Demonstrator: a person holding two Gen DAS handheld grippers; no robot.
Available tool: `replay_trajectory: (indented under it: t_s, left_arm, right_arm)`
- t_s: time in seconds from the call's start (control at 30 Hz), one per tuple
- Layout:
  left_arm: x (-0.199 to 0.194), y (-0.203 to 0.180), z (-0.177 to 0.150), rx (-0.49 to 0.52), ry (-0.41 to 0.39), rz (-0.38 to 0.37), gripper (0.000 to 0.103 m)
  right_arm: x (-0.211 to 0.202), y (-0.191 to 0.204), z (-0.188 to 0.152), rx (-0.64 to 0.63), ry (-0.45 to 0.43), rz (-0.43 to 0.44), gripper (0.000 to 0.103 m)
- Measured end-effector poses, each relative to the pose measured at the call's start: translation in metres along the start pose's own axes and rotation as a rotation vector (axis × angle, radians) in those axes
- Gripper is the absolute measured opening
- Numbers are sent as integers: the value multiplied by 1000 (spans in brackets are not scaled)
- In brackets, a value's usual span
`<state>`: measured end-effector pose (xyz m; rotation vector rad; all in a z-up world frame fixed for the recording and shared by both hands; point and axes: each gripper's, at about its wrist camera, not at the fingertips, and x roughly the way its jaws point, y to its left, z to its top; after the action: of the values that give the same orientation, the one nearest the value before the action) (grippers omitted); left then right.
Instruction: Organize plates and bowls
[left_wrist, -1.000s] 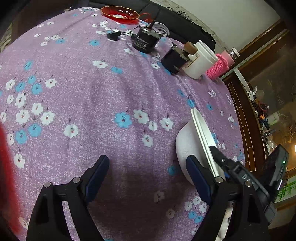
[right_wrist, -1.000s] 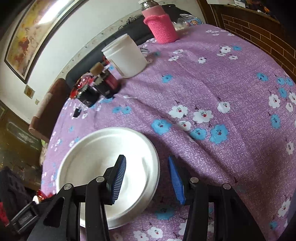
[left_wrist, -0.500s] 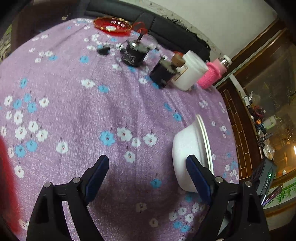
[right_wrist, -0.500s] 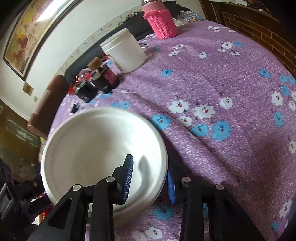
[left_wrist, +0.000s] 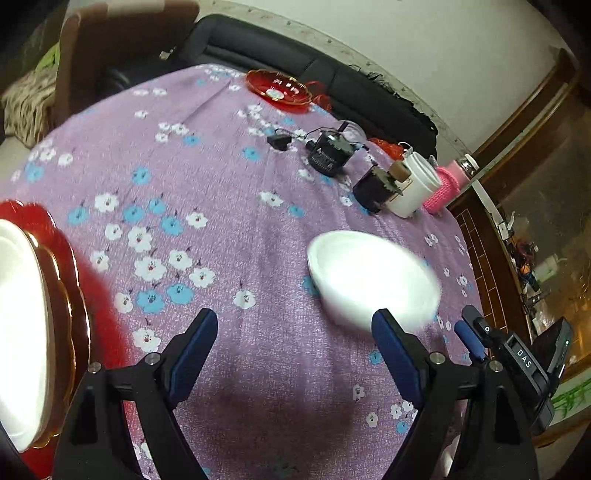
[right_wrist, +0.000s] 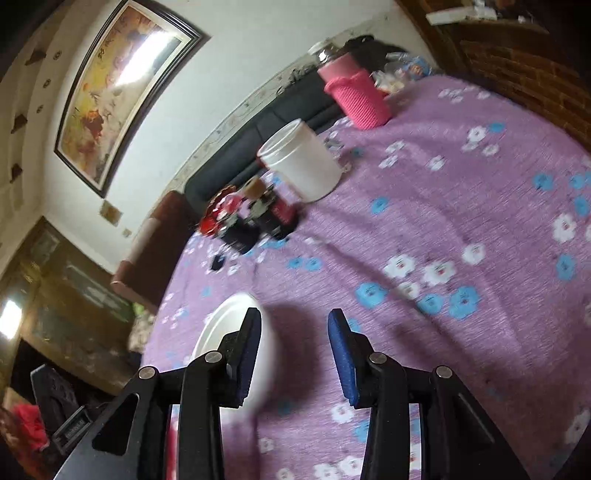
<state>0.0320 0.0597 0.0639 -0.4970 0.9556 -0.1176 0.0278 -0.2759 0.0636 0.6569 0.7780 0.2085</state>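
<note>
A white bowl (left_wrist: 373, 277) sits blurred over the purple flowered surface (left_wrist: 207, 184), between the two grippers. At the left edge of the left wrist view a white plate (left_wrist: 18, 325) lies on a red plate (left_wrist: 70, 280), which looks like the stack the dishes are being gathered into; the bowl probably belongs there too, or in a pile of its own.

The left gripper (left_wrist: 295, 350) hovers low over the cloth with its jaws wide apart and nothing between them. The bowl lies just beyond its right jaw, apart from it as far as the blur allows.

The right gripper (right_wrist: 295, 354) also has its jaws spread wide. The bowl (right_wrist: 236, 354) lies against the outer side of its left jaw, not between the two; whether it actually touches the pad cannot be told through the motion blur. The gap between the jaws shows only cloth.

A white cup (right_wrist: 303, 166), a pink cup (right_wrist: 354, 96) and another red dish (left_wrist: 279, 88) stand well apart at the far side.
</note>
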Motion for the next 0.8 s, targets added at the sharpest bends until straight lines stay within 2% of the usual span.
replay_trajectory:
  t_s: [0.23, 0.4, 0.53, 0.57, 0.6, 0.63, 0.8]
  left_arm:
    - [13, 0, -3, -6, 33, -16, 85]
    - [14, 7, -8, -17, 41, -8, 85]
    - [14, 9, -11, -12, 41, 5, 85]
    - [14, 9, -12, -13, 42, 7, 85]
    - [14, 10, -12, -15, 44, 8, 85]
    - [14, 10, -12, -19, 44, 10, 85]
    - [14, 14, -8, -39, 31, 20, 85]
  right_arm:
    - [20, -5, -1, 14, 53, -5, 42]
    - [36, -8, -6, 39, 103, 37, 47]
    - [56, -6, -15, 41, 140, 48, 46]
    - [60, -4, -17, 34, 152, 62, 41]
    - [63, -1, -19, 25, 161, 71, 18]
    - [64, 3, -21, 15, 164, 90, 15]
    - [49, 27, -23, -84, 128, 124, 12]
